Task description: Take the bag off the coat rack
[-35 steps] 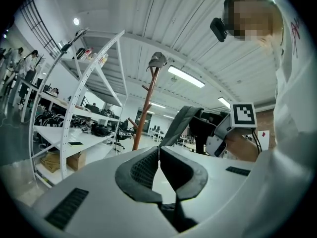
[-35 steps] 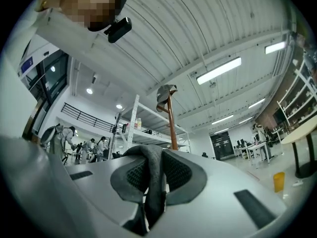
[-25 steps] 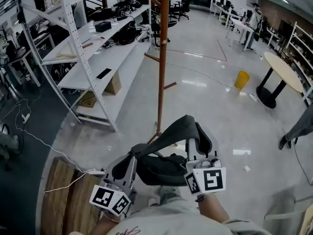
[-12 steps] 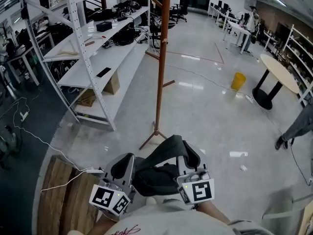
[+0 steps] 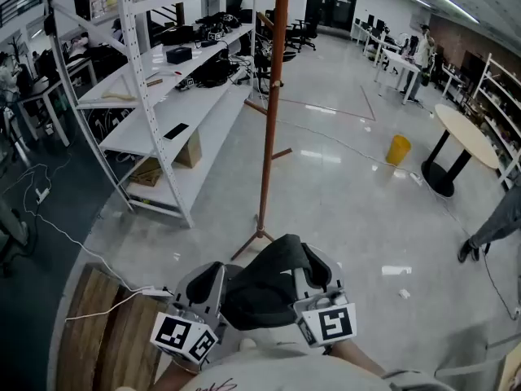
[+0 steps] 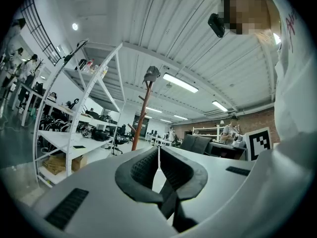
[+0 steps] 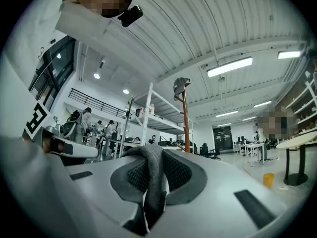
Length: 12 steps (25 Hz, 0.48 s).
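The dark grey bag (image 5: 259, 290) hangs between my two grippers close to my body, off the brown coat rack (image 5: 269, 112), which stands on the floor ahead. In the head view my left gripper (image 5: 207, 277) holds the bag's left side and my right gripper (image 5: 313, 261) its right side. The left gripper (image 6: 158, 155) has its pads nearly together on a thin dark strap (image 6: 171, 205). The right gripper (image 7: 152, 155) is shut on a thick grey strap (image 7: 153, 177) draped over its pads. A cap (image 6: 151, 74) sits on top of the coat rack (image 6: 141, 118).
White shelving (image 5: 163, 96) with gear runs along the left. A wooden board (image 5: 106, 324) and a white cable (image 5: 81, 251) lie at lower left. A yellow bin (image 5: 398, 150) and a round table (image 5: 464, 129) stand at right, near a person's leg (image 5: 488, 226).
Both grippers and the bag have drawn back from the rack's base toward my body, sitting lower in view. The grips have not changed.
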### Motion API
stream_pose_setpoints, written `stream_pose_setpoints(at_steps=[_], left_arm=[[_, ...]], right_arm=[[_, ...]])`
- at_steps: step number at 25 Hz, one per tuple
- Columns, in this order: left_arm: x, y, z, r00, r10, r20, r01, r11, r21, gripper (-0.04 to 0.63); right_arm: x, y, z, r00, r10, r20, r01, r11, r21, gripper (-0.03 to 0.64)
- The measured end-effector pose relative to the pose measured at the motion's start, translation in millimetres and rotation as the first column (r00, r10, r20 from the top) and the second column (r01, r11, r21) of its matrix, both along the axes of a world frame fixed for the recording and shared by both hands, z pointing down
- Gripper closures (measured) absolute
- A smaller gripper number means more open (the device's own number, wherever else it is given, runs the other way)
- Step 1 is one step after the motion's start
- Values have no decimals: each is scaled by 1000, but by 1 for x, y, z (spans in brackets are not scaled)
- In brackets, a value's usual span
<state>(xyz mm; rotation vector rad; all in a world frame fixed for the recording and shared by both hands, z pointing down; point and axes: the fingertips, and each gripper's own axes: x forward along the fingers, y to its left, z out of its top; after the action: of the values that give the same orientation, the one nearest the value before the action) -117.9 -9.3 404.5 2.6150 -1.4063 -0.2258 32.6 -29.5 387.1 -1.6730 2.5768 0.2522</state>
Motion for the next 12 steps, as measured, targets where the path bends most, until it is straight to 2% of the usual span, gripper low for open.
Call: stream_pose_setpoints(at_steps=[5,12], left_arm=[[1,-4,-7,1000,-14,-7,14,1000,16,568],[-5,-8,0,1000,-14,-5,14,1000,-1,568]], right_arm=[[3,-2,-8,1000,-7,24,6,1000,11,568],[8,-10,-4,999,20,49,-19,1000,-10,569]])
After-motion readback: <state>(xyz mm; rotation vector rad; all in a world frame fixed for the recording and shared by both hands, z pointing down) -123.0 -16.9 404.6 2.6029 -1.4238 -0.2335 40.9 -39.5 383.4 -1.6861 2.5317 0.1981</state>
